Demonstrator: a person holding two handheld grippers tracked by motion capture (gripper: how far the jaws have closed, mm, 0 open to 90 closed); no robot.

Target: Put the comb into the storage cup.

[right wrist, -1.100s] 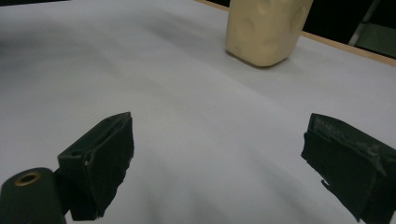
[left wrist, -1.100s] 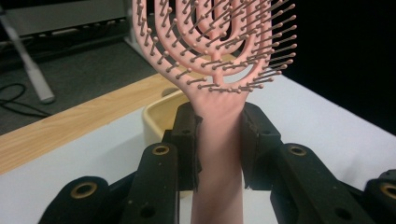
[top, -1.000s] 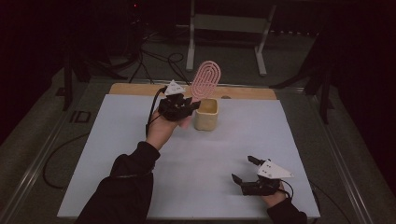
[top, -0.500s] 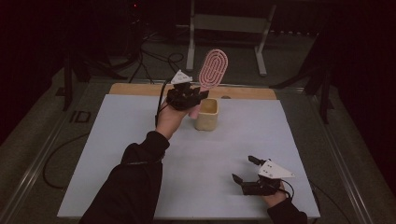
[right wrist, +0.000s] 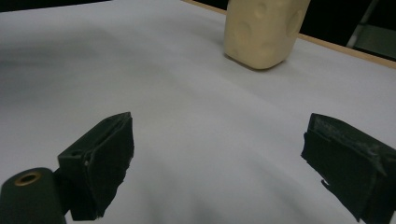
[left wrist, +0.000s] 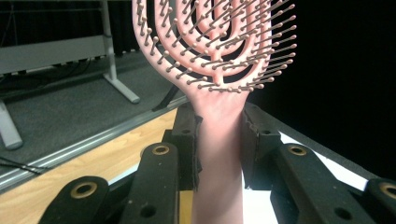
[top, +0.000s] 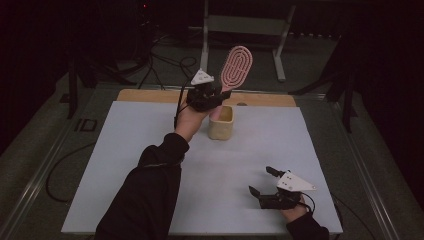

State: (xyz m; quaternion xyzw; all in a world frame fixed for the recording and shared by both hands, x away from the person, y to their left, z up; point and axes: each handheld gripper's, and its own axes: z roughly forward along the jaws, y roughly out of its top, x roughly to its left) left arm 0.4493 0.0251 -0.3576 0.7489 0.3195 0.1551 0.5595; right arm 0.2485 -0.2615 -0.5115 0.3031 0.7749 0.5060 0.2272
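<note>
We have the pink hairbrush [top: 234, 70] clamped by its handle in the left gripper [top: 212, 98], fingers [left wrist: 187, 144] pressed on both sides just below the head, with the brush held above the cream cup [top: 221, 122]. It looks light and stiff, the smooth plastic possibly slippery, so we judge the handle the best place to hold. The right gripper [top: 262, 182] rests wide open and empty on the tabletop [top: 125, 165], well apart from the cup. We can read no writing.
</note>
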